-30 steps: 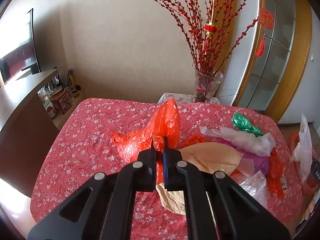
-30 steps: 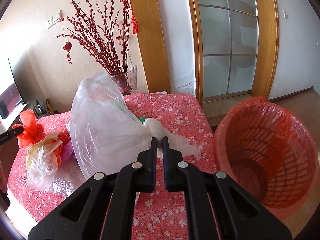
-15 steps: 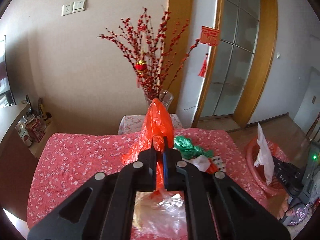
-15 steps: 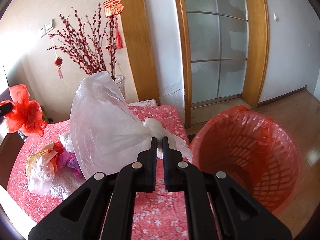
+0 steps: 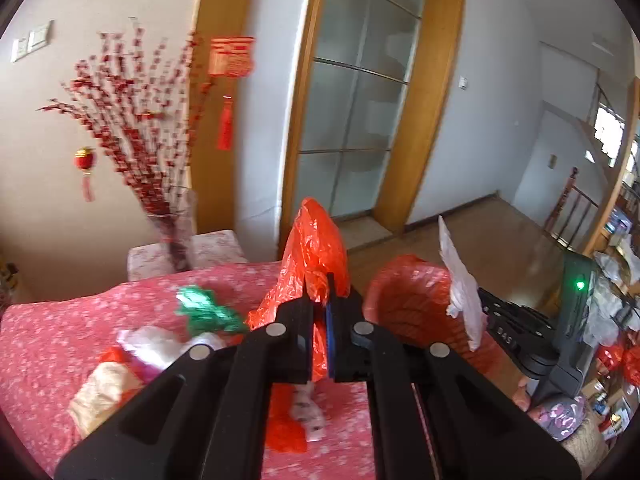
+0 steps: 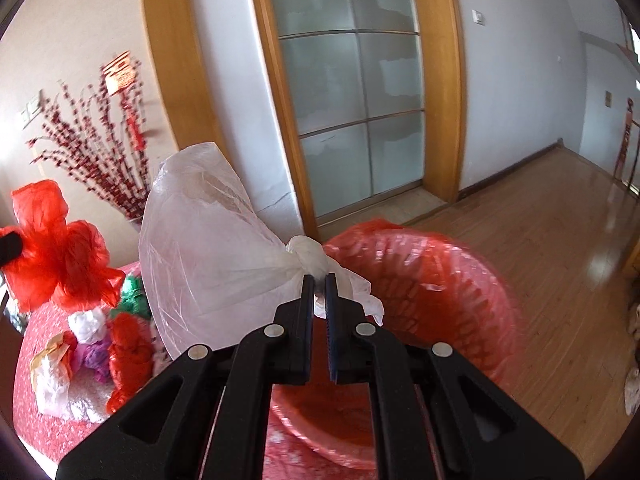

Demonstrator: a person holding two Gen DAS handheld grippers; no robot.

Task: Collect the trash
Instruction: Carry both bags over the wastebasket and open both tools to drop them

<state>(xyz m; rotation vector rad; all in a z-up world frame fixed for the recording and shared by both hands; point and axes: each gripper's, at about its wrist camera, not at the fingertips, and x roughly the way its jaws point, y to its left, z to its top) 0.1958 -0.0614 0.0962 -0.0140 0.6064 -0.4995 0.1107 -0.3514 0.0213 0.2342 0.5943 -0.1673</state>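
**Q:** Trash bags: where are they, and which way do they point?

**A:** The left tongs (image 5: 325,304) are pinching a red plastic bag (image 5: 316,252). Its long axis runs upright, the loose end rising toward twelve o'clock above the tips. The right tongs (image 6: 319,286) are pinching the knot of a clear plastic bag (image 6: 204,248). That bag balloons from the knot toward ten o'clock, long axis tilted up and to the left.

**Q:** And the container?

**A:** A red mesh wastebasket (image 6: 432,280) with a red liner stands on the wooden floor (image 6: 560,216), at two o'clock of the right tongs and just beyond the knot. Its inside is blurred, so I cannot tell what it holds.

**Q:** What else is around?

**A:** A bench (image 5: 60,340) under a red flowered cloth sits at nine o'clock in the left view. More trash lies on it: a crumpled green wrapper (image 5: 204,312), white, tan and purple bags, blurred together. A glass vase of red berry branches (image 5: 132,128) stands behind, at eleven o'clock. A frosted glass door (image 6: 352,80) in a wooden frame fills twelve o'clock. The clear bag's bulk hides part of the bench from the right camera.
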